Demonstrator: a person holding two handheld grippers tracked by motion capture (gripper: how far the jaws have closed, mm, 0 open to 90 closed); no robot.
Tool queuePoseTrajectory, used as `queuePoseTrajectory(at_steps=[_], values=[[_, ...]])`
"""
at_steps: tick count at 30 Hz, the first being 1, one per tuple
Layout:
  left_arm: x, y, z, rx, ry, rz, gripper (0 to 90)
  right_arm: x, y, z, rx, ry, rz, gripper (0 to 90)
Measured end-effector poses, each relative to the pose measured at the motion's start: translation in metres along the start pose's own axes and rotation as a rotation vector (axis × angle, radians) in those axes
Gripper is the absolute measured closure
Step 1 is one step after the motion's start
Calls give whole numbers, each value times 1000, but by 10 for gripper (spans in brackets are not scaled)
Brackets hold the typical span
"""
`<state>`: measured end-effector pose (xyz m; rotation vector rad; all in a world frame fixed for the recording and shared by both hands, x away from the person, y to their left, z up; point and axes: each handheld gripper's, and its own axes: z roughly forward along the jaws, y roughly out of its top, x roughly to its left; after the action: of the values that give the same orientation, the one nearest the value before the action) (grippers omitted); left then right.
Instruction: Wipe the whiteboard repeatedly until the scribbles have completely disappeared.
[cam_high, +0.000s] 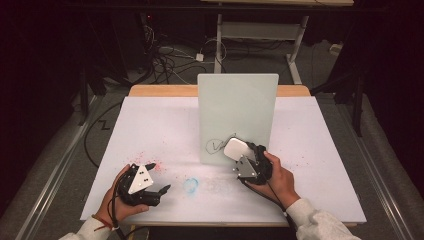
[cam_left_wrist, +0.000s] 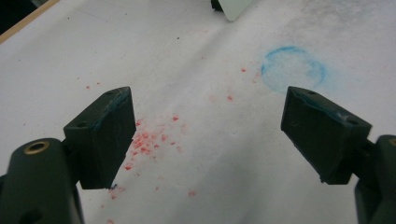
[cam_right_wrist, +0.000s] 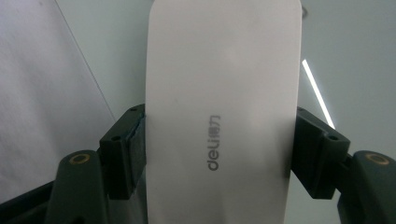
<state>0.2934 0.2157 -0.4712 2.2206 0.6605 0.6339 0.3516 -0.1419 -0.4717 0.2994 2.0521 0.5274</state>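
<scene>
White bench (cam_high: 150, 130) w/ red specks (cam_left_wrist: 149, 140), blue ring (cam_left_wrist: 293, 67); dark room, cables on floor (cam_high: 165, 60). Left tool (cam_left_wrist: 205, 135) wide open, empty. Right tool (cam_right_wrist: 219, 154) clamps white eraser (cam_right_wrist: 224, 93) at upright board (cam_high: 237, 107).

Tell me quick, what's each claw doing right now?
Left gripper: open, holding nothing.
Right gripper: closed on the white eraser at the board.

Overhead forward-down; two close gripper-mounted views.

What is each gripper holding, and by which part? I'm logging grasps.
The right gripper clamps a white eraser by its two long sides, near its lower end. The left gripper is open and holds nothing.
</scene>
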Motion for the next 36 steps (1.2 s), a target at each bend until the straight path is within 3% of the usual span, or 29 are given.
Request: queuePoseTrajectory(at_steps=[6,11,14,18,26,36], values=[[1,-1,-2,0,8,-5,174,-12,-19,-7,29,-36,30,298],[0,-1,-2,-1,8,-5,174,-33,-33,-15,47,-85,100,298],[0,-1,-1,0,5,-5,174,-40,-37,-17,51,-83,100,298],[0,-1,-1,2,5,-3,174,-37,-36,-16,55,-91,78,299],[-1,0,0,3,-4,0,174,-15,-27,-9,54,-36,7,297],[-1,1,3,7,-18,3,174,12,11,5,13,-12,-72,296]])
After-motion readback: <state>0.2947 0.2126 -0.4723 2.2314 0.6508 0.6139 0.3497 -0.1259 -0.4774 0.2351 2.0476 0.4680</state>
